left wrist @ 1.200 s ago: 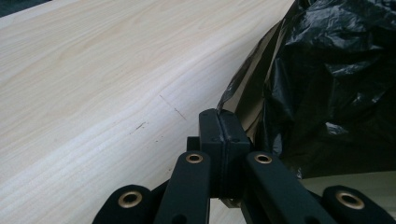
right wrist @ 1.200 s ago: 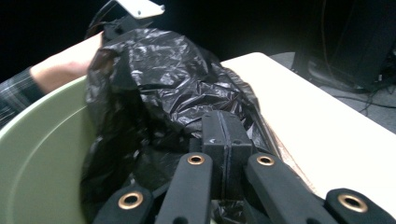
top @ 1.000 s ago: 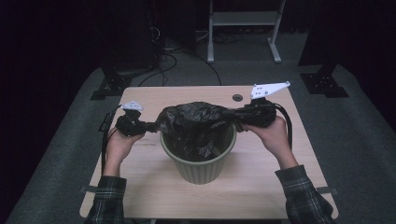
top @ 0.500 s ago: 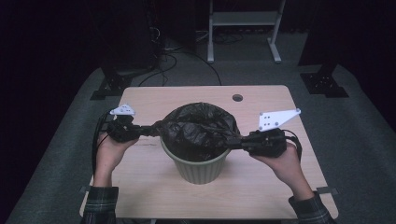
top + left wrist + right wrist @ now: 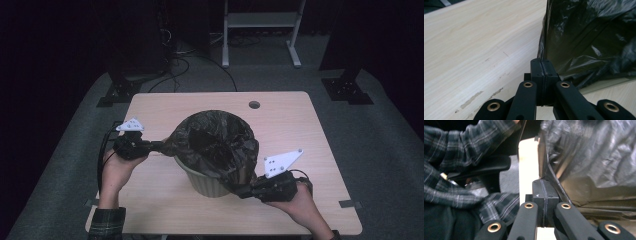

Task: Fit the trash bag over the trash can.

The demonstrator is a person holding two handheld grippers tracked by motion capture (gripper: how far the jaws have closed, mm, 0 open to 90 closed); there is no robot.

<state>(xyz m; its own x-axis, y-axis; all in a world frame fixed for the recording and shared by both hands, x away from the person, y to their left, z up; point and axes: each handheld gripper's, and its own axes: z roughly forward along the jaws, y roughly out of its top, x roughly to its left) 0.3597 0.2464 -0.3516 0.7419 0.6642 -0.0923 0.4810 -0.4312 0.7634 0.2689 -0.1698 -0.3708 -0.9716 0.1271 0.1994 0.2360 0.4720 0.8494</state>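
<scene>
A black plastic bin bag (image 5: 215, 145) lines a pale green waste bin (image 5: 207, 184) standing mid-table. My left gripper (image 5: 159, 146) is shut on the bag's left rim and holds it stretched out over the bin's edge. In the left gripper view the closed jaws pinch the bag's edge (image 5: 543, 65). My right gripper (image 5: 246, 191) is shut on the bag's rim at the bin's near right side, low beside the bin wall. The right gripper view has the film (image 5: 584, 157) running from the closed jaws up and to the right.
The light wooden table (image 5: 280, 125) has a round cable hole (image 5: 254, 105) at its far side. Past the near table edge, the right gripper view takes in a plaid sleeve (image 5: 461, 150) and a dark chair arm (image 5: 486, 165). Cables and a metal stand lie on the floor beyond the table.
My right gripper has pulled its part of the bag rim from the bin's far right down toward the near right. My left gripper shifted slightly nearer, still holding the left rim.
</scene>
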